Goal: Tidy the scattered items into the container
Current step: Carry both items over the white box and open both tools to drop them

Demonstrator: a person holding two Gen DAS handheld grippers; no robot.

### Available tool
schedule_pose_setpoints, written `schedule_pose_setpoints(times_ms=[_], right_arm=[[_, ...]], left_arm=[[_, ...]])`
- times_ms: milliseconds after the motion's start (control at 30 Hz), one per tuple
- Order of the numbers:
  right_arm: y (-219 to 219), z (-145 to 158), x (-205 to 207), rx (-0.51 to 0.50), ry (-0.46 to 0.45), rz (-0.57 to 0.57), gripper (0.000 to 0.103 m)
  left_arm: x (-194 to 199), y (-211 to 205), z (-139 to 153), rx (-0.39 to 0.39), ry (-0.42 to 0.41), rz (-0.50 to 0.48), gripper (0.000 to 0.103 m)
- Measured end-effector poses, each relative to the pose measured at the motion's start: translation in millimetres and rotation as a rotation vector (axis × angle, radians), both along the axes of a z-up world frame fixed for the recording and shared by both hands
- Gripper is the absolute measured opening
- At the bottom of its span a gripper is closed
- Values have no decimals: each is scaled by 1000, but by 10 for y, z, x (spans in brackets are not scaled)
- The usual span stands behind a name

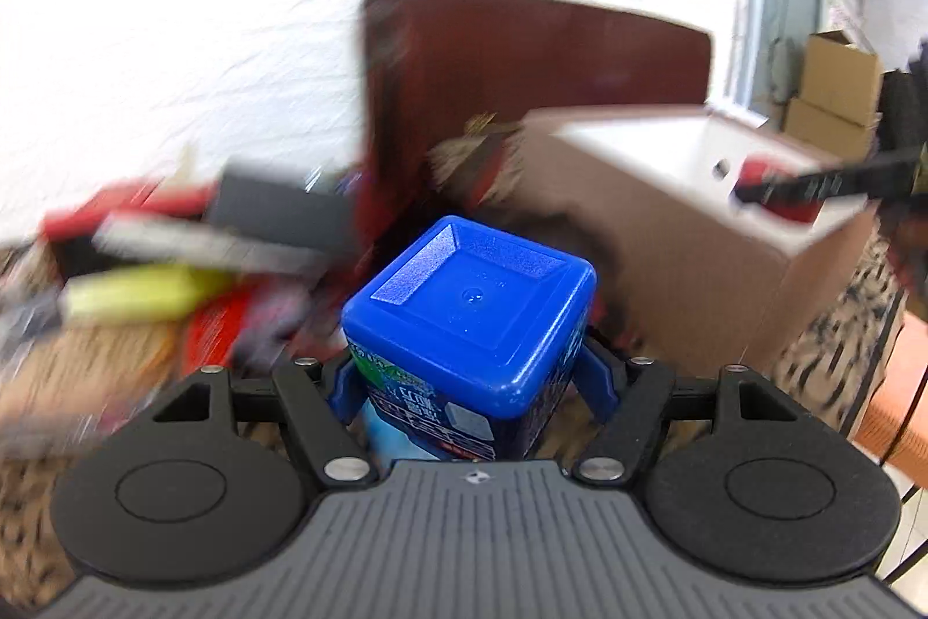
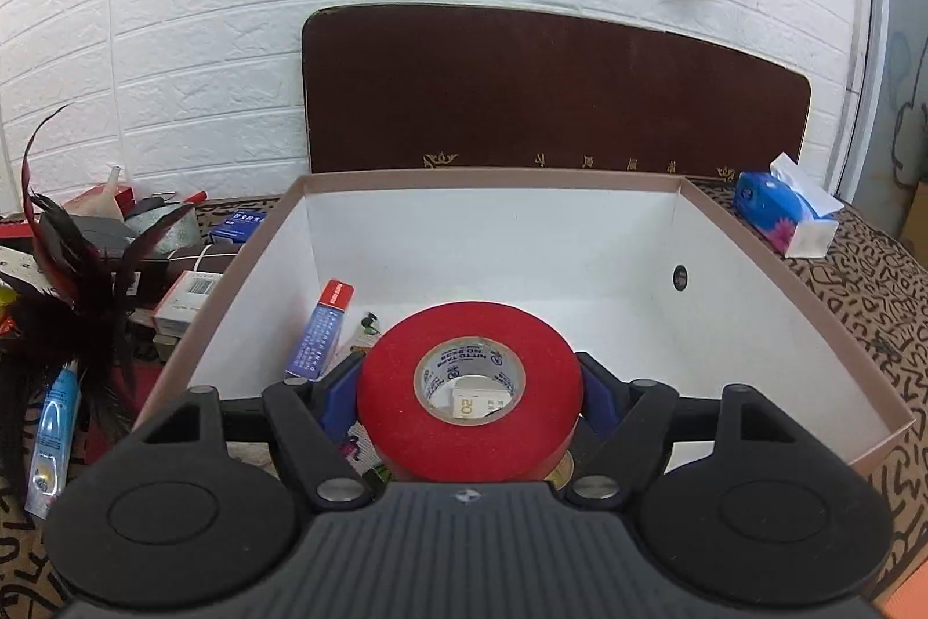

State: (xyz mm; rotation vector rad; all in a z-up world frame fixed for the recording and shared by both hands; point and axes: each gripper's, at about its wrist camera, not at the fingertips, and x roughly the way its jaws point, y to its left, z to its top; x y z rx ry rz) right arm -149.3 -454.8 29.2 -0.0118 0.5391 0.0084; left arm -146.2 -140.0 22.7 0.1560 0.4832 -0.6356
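My left gripper (image 1: pixel 472 378) is shut on a blue square-capped container (image 1: pixel 470 317) and holds it up, left of the cardboard box (image 1: pixel 667 236); the view is blurred by motion. My right gripper (image 2: pixel 470 395) is shut on a red roll of tape (image 2: pixel 470 398) and holds it over the near part of the open white-lined box (image 2: pixel 812 329). In the box lie a blue and red small carton (image 2: pixel 322 329) and other small items under the tape. The right gripper with the red tape shows in the left wrist view (image 1: pixel 771 189) above the box.
Scattered items lie left of the box: dark feathers (image 2: pixel 69 271), a blue tube (image 2: pixel 52 433), small cartons (image 2: pixel 185 300), a yellow item (image 1: pixel 133 297). A blue tissue pack (image 2: pixel 783 213) lies right of the box. A dark brown board (image 2: pixel 551 97) leans on the white wall behind.
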Motion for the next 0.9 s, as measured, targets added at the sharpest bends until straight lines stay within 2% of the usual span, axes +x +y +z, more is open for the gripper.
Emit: schedule_pose_setpoints(times_ms=[133,233,333,433,533,733,833,900], right_arm=[[-48,-14,32,6,15,7,74],[-111,-13,52,10,28,10,74],[-208,-40,94,10,51,3,74],[-272,-94,115,10,78,-4,74],[-272,-140,128,-31,92,-6,75],[-279,-158,143,-22,102,4,75],[-273,-161,135,-25,101,2,76],[-274,-163,119,-23,94,1,76]], left_arm=[[203,-582,279,1,-62,-79,71],[371,-989,407,-10,-59,-120,71],[523,-1350,447,-5,-38,-145,71],[605,-1644,394,33,-38,-160,71],[619,-1734,311,71,-15,-164,71],[619,-1717,189,121,46,-146,72],[577,-1693,193,136,46,-146,72],[529,-1675,211,145,27,-143,85]])
